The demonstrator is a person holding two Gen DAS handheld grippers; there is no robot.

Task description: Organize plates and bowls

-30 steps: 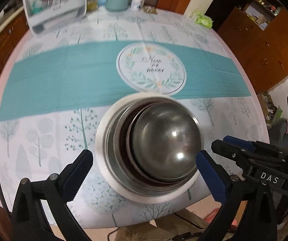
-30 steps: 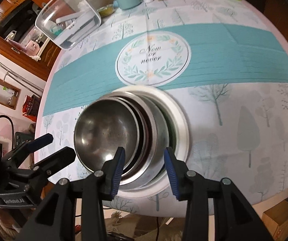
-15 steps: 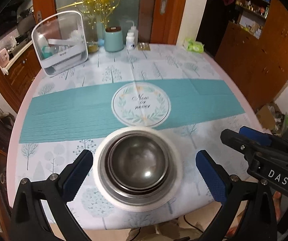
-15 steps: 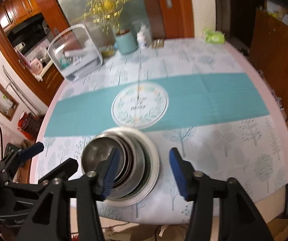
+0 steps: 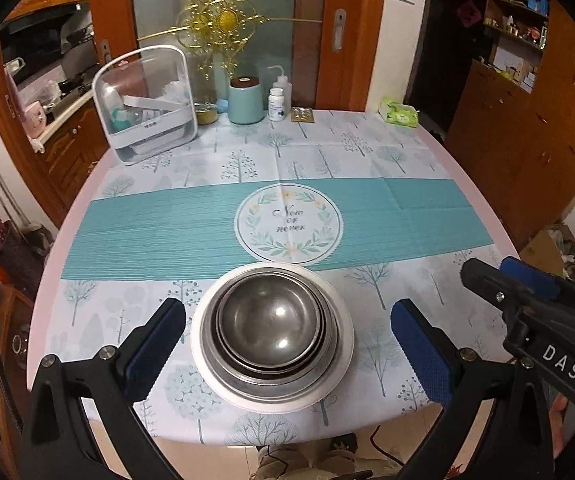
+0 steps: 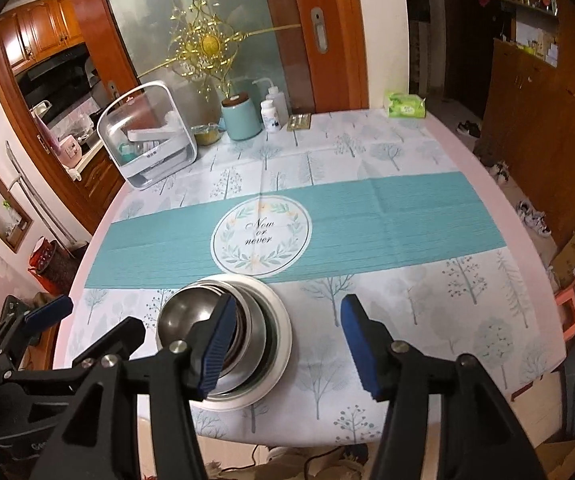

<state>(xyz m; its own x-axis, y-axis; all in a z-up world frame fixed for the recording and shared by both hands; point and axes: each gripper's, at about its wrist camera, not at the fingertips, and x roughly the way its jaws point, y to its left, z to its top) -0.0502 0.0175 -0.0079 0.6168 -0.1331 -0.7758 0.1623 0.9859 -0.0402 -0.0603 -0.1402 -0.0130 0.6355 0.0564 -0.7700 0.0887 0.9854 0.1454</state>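
Grippers, left (image 5: 287, 344) and right (image 6: 283, 340), have lifted clear, jaws apart and empty, right's just widened; bowls (image 5: 273, 326) nest on plate (image 5: 343, 364), stacking looks finished.

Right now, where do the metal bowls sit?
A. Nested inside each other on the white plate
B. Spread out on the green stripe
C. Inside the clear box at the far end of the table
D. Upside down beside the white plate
A: the metal bowls sit one inside another, open side up, on the white plate, which lies on the near part of the table, with neither gripper touching them.
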